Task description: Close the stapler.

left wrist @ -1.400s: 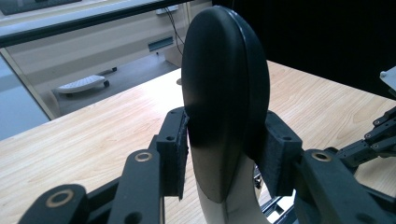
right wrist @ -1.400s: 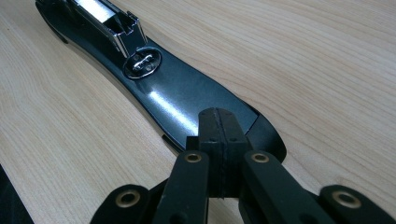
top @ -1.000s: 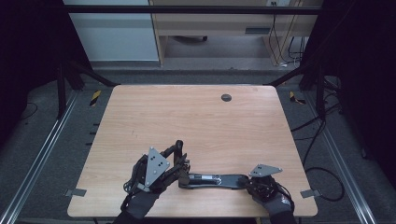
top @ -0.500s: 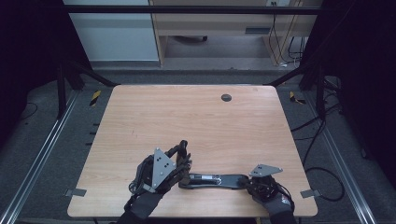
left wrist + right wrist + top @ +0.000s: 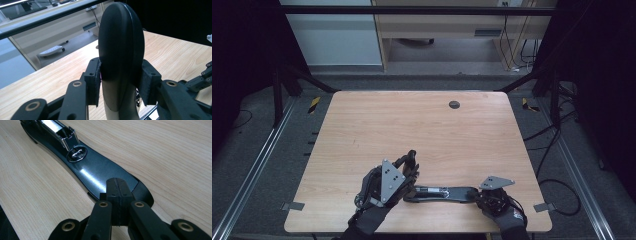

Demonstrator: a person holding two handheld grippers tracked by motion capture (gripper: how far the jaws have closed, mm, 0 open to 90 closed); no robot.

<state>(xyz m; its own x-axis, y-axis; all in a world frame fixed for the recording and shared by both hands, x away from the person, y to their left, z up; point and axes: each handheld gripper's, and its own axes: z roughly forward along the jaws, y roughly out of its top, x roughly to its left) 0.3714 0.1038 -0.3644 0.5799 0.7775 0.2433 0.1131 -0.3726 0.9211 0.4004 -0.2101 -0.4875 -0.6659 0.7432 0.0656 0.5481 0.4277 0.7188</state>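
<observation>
The left tongs [image 5: 411, 159] clamp the raised black top arm [image 5: 121, 42] of an opened stapler; the right tongs [image 5: 117, 195], jaws pressed together, rest on its base [image 5: 447, 193], flat on the table [image 5: 422, 125]. A small dark disc [image 5: 454, 104] lies well beyond. Since earlier, the left tongs edged slightly toward the right tongs.

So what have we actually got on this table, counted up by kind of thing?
stapler, black, opened out: 1
grippers: 2, the left gripper and the right gripper
small dark round disc near the table's far edge: 1
Total: 4
</observation>
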